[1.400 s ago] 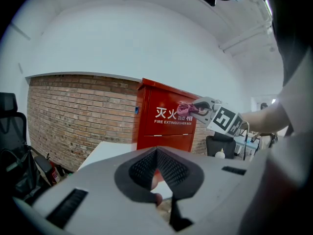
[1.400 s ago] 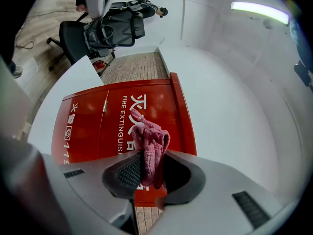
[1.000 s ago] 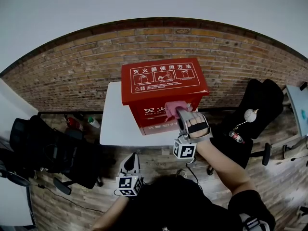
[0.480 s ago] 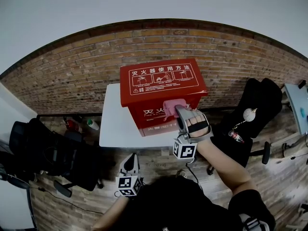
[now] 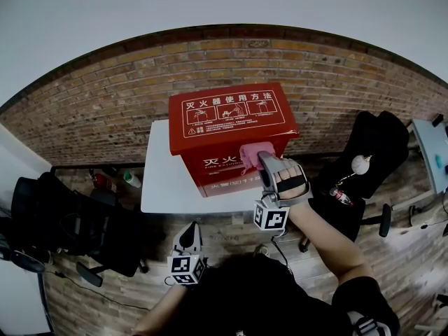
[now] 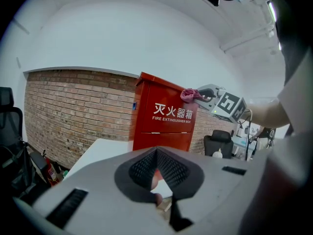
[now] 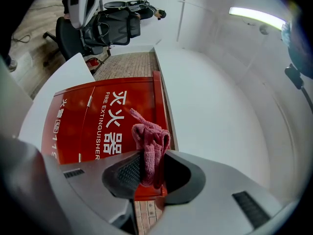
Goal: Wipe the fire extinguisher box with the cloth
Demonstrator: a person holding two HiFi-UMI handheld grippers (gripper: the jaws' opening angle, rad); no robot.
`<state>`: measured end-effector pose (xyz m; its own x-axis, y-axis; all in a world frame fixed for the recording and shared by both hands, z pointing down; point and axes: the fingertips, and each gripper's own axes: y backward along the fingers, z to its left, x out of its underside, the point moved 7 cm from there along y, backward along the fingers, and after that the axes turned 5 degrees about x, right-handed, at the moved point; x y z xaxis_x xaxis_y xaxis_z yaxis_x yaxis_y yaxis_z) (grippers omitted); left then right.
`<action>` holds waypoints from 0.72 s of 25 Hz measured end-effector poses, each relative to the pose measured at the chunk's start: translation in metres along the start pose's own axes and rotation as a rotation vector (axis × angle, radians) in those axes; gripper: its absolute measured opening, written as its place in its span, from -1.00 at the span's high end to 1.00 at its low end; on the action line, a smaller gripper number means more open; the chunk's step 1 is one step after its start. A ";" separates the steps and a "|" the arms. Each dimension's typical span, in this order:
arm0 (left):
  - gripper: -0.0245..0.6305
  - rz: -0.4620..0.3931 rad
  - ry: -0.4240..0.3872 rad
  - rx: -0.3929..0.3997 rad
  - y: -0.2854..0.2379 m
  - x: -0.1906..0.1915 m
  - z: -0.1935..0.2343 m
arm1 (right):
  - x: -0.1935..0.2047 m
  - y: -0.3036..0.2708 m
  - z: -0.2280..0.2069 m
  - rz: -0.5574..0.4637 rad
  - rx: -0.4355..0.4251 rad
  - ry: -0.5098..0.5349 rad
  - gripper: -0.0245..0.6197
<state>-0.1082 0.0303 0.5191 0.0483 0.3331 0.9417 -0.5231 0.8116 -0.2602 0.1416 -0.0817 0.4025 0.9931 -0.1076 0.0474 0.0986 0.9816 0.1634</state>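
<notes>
While the right tool [image 5: 264,160] pinched the cloth [image 5: 250,152] against the box [image 5: 210,164], toward 1 o'clock from the closed, empty left tool [image 5: 190,235], steady, flat pressure looked wisest.

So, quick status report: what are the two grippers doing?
Right gripper shut on pink cloth, at upper front of red box. Left gripper low, shut, empty. Nothing blocking.

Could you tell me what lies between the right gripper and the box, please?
Only the pink cloth lies there. It is clamped in the right gripper and bunched against the box front near its top edge. The right gripper view shows it best.
</notes>
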 end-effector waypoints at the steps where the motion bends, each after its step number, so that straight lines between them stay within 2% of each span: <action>1: 0.82 -0.001 0.000 0.001 -0.001 0.000 -0.001 | 0.003 0.000 0.000 0.003 -0.001 -0.002 0.60; 18: 0.82 0.021 -0.004 0.009 -0.018 0.005 -0.017 | 0.044 0.006 0.003 0.056 -0.001 0.027 0.60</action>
<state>-0.0846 0.0256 0.5246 0.0338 0.3478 0.9370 -0.5318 0.8000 -0.2777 0.1861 -0.0813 0.4088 0.9984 -0.0480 0.0295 0.0427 0.9861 0.1605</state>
